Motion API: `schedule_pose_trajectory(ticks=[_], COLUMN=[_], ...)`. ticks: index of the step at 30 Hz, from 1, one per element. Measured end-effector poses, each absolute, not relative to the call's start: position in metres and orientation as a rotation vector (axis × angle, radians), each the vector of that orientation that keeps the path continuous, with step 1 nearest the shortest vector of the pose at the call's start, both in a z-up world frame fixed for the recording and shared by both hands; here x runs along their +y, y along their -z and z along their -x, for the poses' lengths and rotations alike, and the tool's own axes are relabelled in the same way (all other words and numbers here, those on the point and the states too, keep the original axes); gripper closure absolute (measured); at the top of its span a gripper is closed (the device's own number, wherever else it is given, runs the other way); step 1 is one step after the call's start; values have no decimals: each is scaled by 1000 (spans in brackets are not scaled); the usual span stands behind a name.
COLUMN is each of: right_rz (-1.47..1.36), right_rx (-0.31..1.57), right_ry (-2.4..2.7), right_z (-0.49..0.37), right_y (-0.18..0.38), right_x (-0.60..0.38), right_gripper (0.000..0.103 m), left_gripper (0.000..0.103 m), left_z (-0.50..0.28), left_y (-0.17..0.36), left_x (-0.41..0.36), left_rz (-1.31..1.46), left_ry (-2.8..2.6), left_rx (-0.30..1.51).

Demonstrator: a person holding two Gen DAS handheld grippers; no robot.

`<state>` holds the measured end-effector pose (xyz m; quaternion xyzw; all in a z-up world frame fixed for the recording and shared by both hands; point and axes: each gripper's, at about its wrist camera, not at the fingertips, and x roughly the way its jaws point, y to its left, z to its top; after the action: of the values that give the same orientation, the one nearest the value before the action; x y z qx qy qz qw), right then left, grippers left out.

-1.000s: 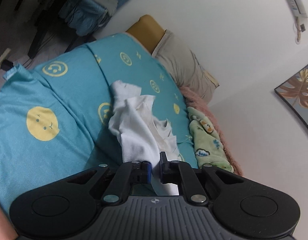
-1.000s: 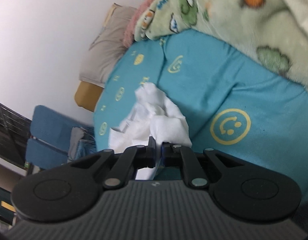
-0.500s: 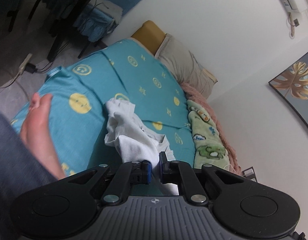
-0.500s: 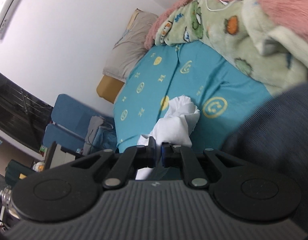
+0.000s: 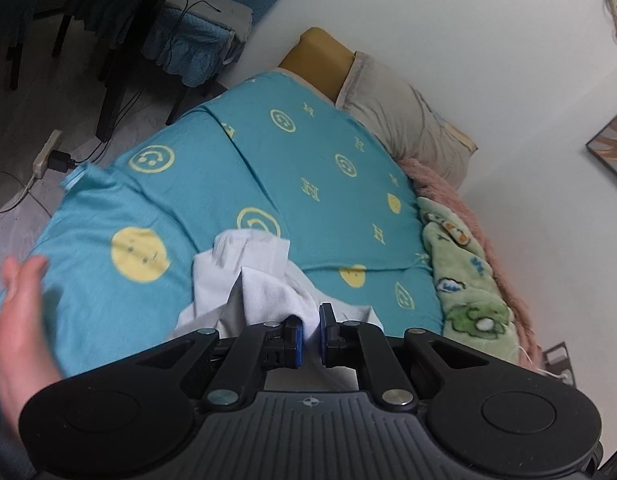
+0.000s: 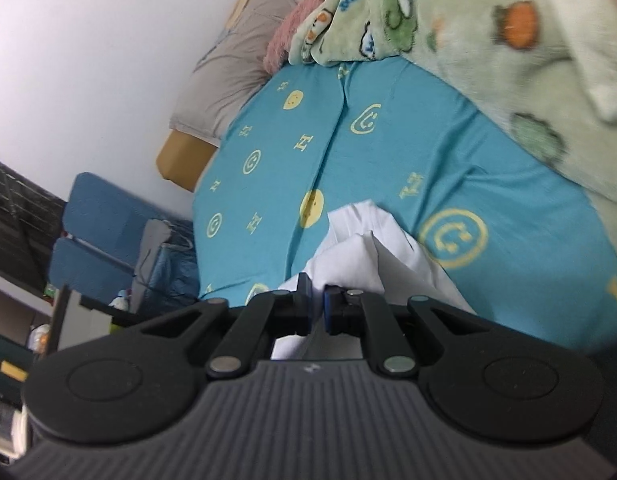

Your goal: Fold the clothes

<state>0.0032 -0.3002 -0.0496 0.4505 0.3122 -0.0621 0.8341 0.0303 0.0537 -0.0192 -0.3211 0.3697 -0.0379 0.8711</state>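
Note:
A crumpled white garment [image 5: 252,280] lies bunched on the teal bedsheet [image 5: 308,168] printed with yellow smiley faces. My left gripper [image 5: 310,324] is shut on a fold of its cloth, which bulges up between the blue pads. In the right wrist view the same white garment [image 6: 372,252] rises in a peak, and my right gripper [image 6: 317,300] is shut on another fold of it. Most of the garment lies hidden under both gripper bodies.
A green cartoon blanket [image 5: 464,280] and a pink fleece [image 5: 444,184] lie along the wall side of the bed. A beige pillow [image 5: 404,120] rests at the head. A person's hand [image 5: 20,320] hovers at the left. A chair [image 5: 196,36] and power strip [image 5: 46,152] stand on the floor.
Both grippers stayed shut on the white garment while the views swung and dropped closer to the bed. The garment bunched up near the fingers. The person's hand shifted lower left.

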Motion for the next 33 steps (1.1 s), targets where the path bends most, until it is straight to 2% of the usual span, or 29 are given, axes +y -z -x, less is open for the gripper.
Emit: schedule_pose_trajectory(ticks=[11, 19, 21, 22, 23, 24, 25, 26, 28, 30, 33], right_rz=[-999, -948, -909, -882, -857, -835, -824, -808, -760, -709, -624], right_rx=[734, 768, 788, 783, 767, 748, 727, 712, 696, 677, 662], right_ry=[151, 91, 76, 62, 42, 21, -1, -18, -55, -89, -110], right_z=[-108, -134, -137, -137, -135, -133, -129, -125, -117, -109, -104], right_y=[102, 145, 144, 141, 136, 131, 126, 121, 113, 105, 103], right_x=[-313, -314, -310, -307, -304, -300, -296, -292, -285, -277, -269], right_gripper=[93, 91, 87, 81, 57, 29, 19, 17, 18, 18, 18], left_gripper=[94, 91, 90, 86, 76, 68, 48, 31, 20, 19, 18], left_z=[-149, -157, -156, -156, -156, -155, -154, -150, -141, -131, -130], left_y=[67, 105, 110, 112, 112, 112, 110, 107, 100, 91, 93], left_x=[38, 32, 35, 37, 38, 39, 39, 39, 37, 33, 25], left_rz=[605, 472, 471, 469, 461, 452, 447, 431, 378, 307, 243], left_ry=[59, 120, 133, 143, 156, 170, 183, 192, 206, 220, 232], left_rx=[835, 749, 750, 751, 755, 760, 761, 744, 697, 642, 651])
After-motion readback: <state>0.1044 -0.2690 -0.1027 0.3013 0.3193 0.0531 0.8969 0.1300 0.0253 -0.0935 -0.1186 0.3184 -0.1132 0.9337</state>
